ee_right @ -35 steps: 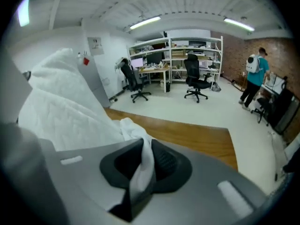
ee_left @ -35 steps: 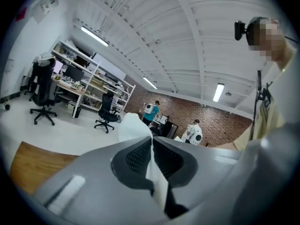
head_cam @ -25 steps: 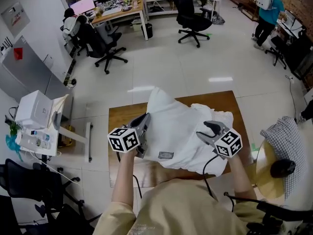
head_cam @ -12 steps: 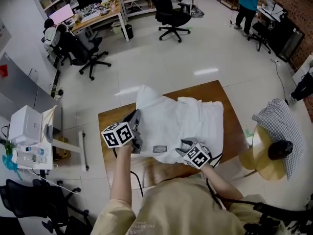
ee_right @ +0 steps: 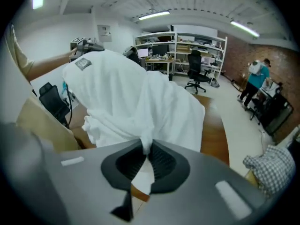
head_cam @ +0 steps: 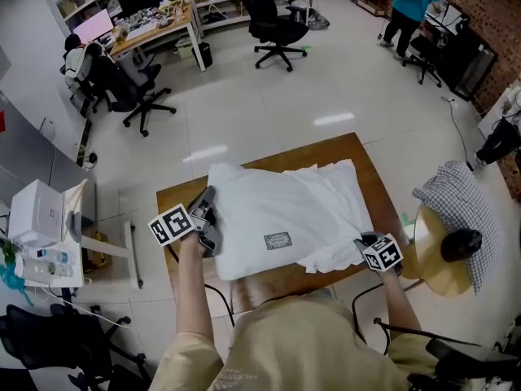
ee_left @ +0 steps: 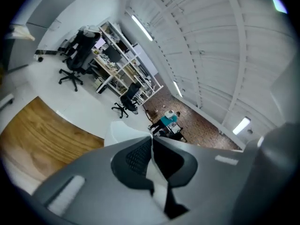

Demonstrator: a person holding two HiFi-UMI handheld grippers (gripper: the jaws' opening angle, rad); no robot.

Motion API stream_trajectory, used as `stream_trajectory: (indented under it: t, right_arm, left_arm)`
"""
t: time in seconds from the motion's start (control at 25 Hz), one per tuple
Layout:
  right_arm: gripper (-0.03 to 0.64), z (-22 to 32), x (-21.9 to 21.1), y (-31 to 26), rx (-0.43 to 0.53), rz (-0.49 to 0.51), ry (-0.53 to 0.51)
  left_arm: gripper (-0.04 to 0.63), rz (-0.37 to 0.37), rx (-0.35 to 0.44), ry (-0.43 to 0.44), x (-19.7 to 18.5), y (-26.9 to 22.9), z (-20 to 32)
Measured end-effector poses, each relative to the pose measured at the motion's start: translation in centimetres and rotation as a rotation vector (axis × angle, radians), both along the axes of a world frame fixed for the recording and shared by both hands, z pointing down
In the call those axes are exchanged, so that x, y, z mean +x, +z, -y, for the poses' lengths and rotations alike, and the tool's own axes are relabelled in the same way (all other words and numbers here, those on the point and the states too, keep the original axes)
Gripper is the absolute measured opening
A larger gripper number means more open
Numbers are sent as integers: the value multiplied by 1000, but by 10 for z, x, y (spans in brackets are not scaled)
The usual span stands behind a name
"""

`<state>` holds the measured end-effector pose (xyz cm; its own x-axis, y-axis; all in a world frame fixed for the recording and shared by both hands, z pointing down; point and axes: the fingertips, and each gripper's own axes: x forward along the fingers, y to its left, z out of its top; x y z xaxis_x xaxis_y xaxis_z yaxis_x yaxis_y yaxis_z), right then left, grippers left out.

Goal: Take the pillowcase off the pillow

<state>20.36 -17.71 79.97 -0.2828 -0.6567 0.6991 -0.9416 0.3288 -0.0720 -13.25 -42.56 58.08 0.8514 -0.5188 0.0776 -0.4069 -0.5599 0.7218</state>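
A white pillow [head_cam: 260, 210] with a small sewn label lies flat on the wooden table [head_cam: 374, 177]. Its loose, rumpled white pillowcase [head_cam: 334, 194] is bunched over the right end. My left gripper [head_cam: 207, 218] is shut on white cloth at the pillow's left end; in the left gripper view a strip of that cloth shows between the closed jaws of my left gripper [ee_left: 151, 146]. My right gripper [head_cam: 361, 243] is at the near right corner. Its jaws have just been closing and now pinch a fold of the pillowcase [ee_right: 173, 111], seen at my right gripper [ee_right: 145, 149].
A checked cloth [head_cam: 456, 210] drapes a round yellow seat right of the table. A white box [head_cam: 37, 214] sits on a cart at the left. Office chairs [head_cam: 273, 15], desks and a person in teal [head_cam: 404, 6] stand far across the tiled floor.
The pillow went from raised and tilted to lying flat on the table. My right gripper dropped to the near right corner and shut on the pillowcase. My left gripper shifted left, still gripping.
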Motion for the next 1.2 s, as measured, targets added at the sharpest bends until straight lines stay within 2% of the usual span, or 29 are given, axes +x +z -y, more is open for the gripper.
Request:
stream_trajectory:
  t: [0.04,0.12,0.16,0.24,0.28,0.36,0.56,0.64,0.76,0.84,0.96,1.12,1.2]
  right_arm:
    - [18,0,-1,-3,0,15,-4]
    - [29,2,-12,-20,22,52,-43]
    - [62,4,-19,-34,44,76,-64]
    - [198,7,-30,-70,102,126,-107]
    - [243,9,-34,-88,132,143,-131]
    - [259,11,-42,-116,173,161,-182]
    - [278,1,-47,-173,178,167,-374]
    - [275,4,-30,-201,213,209,-354]
    - [253,30,1,-218,293,253,-261]
    - [253,59,10,-203,309,296,-214]
    - [252,124,6,-157,256,330,-192]
    - [250,205,3,-80,151,257,-193]
    - [244,225,11,-31,60,185,-212]
  left_arm:
    - [6,41,47,32,5,-3,-8]
    - [6,172,144,80,18,-7,-24]
    - [6,253,194,96,25,-10,-32]
    - [8,406,294,117,37,-16,-44]
    - [8,458,335,122,41,-18,-49]
    - [8,505,385,124,46,-18,-61]
    - [8,545,410,103,52,-11,-70]
    - [8,576,407,88,45,-2,-70]
    - [8,571,397,60,42,6,-85]
    - [8,567,398,53,53,8,-98]
    - [8,549,418,72,76,7,-112]
    - [7,432,445,121,105,-5,-138]
    - [8,439,456,101,117,-5,-146]
